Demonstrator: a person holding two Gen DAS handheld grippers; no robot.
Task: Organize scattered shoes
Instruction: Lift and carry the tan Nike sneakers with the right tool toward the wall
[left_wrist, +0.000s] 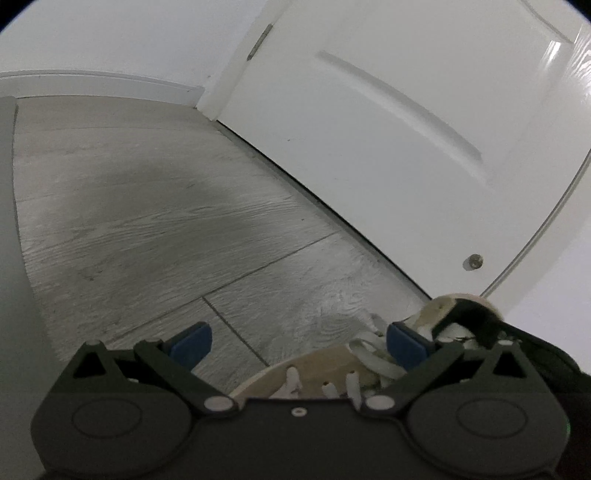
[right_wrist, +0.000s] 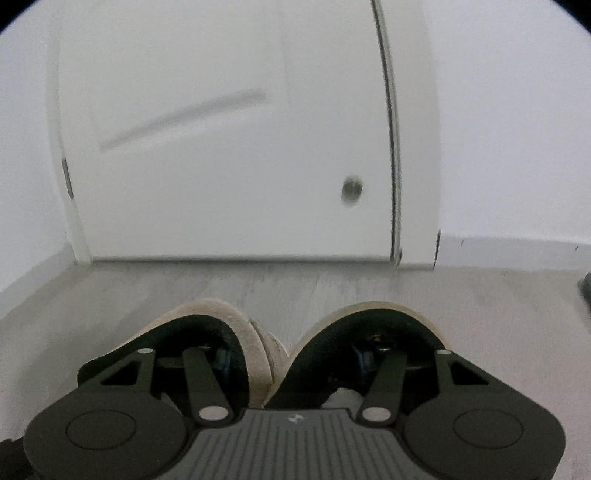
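Left wrist view first: on my far left I see a grey edge of some surface (left_wrist: 11, 229) that I cannot identify, then the pale wood-grain floor (left_wrist: 147, 206) running up to a white skirting board (left_wrist: 99, 83). My left gripper (left_wrist: 297, 341) hangs low over the floor with its blue-padded fingers (left_wrist: 192, 345) spread wide and nothing between them. Under and just right of it lies a beige shoe (left_wrist: 332, 363) with white laces, its black-lined collar up near the right finger. Further right stands a white door (left_wrist: 388, 129), its hinge at the upper left and a small round metal fitting (left_wrist: 473, 261) low near its edge.

Right wrist view: the same kind of white door (right_wrist: 221, 147) faces me, hinge at left, round fitting (right_wrist: 351, 189) at right, skirting beyond. My right gripper (right_wrist: 293, 360) has one finger down inside each of two beige shoes, the left shoe (right_wrist: 236, 325) and the right shoe (right_wrist: 391, 310), which sit side by side and touch. The jaws squeeze the two adjoining collar walls together, gripping the pair. A dark object (right_wrist: 586, 290) peeks in at the far right edge; I cannot tell what it is.
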